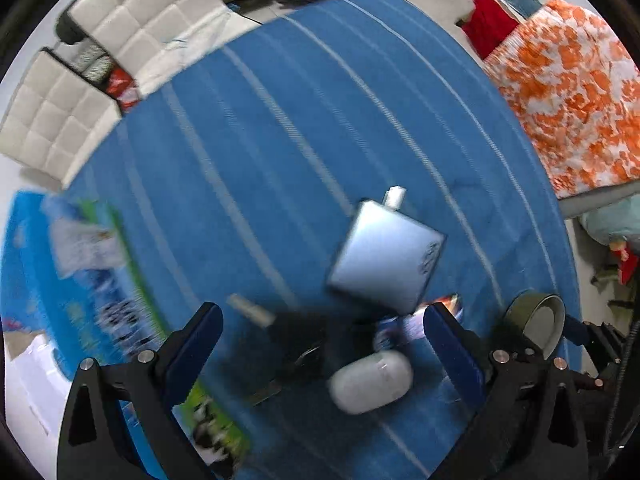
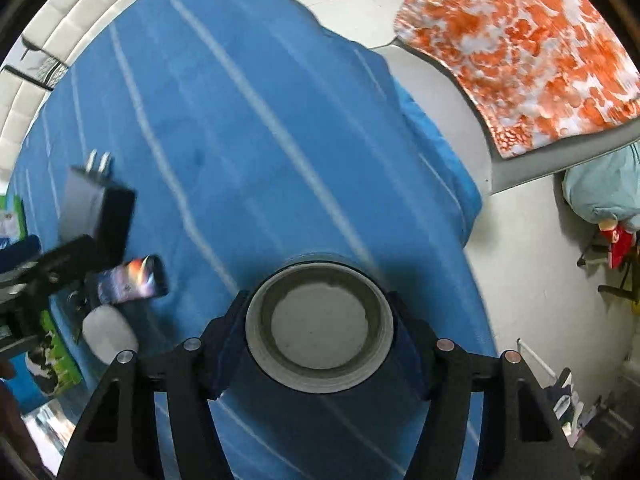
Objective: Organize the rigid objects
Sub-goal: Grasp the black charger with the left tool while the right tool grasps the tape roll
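Observation:
My right gripper [image 2: 320, 324] is shut on a round dark-green can [image 2: 319, 326], its grey end facing the camera, held above the blue striped cloth [image 2: 240, 140]. The can also shows in the left wrist view [image 1: 536, 320] at the right. My left gripper [image 1: 322, 328] is open above a white oval case [image 1: 371, 387] and a dark blurred object [image 1: 304, 344]. A silver power adapter [image 1: 386, 254] with a white plug lies just beyond the fingertips. A small colourful card [image 1: 416, 326] lies by the right finger.
A blue and green milk carton box [image 1: 100, 280] lies at the left. White quilted chairs [image 1: 132, 20] stand beyond the table. An orange and white cloth [image 1: 576, 92] covers furniture on the right. The table edge drops to pale floor [image 2: 520, 280] on the right.

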Demonstrator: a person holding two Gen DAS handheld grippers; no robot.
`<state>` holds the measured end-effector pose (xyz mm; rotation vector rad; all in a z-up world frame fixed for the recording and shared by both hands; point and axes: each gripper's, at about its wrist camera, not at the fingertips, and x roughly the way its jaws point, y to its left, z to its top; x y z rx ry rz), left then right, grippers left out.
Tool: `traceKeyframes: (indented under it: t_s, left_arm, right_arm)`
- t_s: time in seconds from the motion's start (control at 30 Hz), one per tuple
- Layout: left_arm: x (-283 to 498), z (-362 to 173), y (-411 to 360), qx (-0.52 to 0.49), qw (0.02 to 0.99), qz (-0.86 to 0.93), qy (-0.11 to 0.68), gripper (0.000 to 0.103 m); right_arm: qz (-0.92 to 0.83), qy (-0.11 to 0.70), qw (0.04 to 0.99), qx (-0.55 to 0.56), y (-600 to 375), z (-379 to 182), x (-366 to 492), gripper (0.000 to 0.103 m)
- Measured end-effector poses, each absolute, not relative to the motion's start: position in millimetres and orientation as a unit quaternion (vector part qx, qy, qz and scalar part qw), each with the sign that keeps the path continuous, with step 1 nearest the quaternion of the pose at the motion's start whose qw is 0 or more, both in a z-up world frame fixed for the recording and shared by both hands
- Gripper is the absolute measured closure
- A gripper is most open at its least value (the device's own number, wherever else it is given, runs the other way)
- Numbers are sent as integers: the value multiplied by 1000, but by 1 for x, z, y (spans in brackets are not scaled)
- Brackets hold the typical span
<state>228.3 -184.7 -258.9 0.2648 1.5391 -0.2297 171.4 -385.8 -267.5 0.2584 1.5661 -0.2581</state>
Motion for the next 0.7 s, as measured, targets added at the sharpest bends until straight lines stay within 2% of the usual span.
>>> traceKeyframes:
  t_s: [0.17, 0.2, 0.23, 0.33, 0.7]
  left_arm:
    - [241, -289, -208, 105, 670, -132, 723, 1]
    - [242, -294, -213, 105, 667, -136, 725, 8]
    - [244, -298, -215, 104, 665, -139, 727, 29]
    - [244, -294, -221, 120, 690, -131, 702, 41]
    - [222, -277, -189, 87, 728, -101, 673, 45]
  right_arm:
    - [-118, 702, 694, 109, -396, -266, 184, 35]
    - [-117, 701, 696, 106, -394, -266, 184, 35]
    - [-116, 702, 695, 104, -391, -267, 185, 35]
    - [-116, 699, 699, 96, -387, -267, 186, 35]
    - [-100, 665, 739, 50, -351, -230, 181, 35]
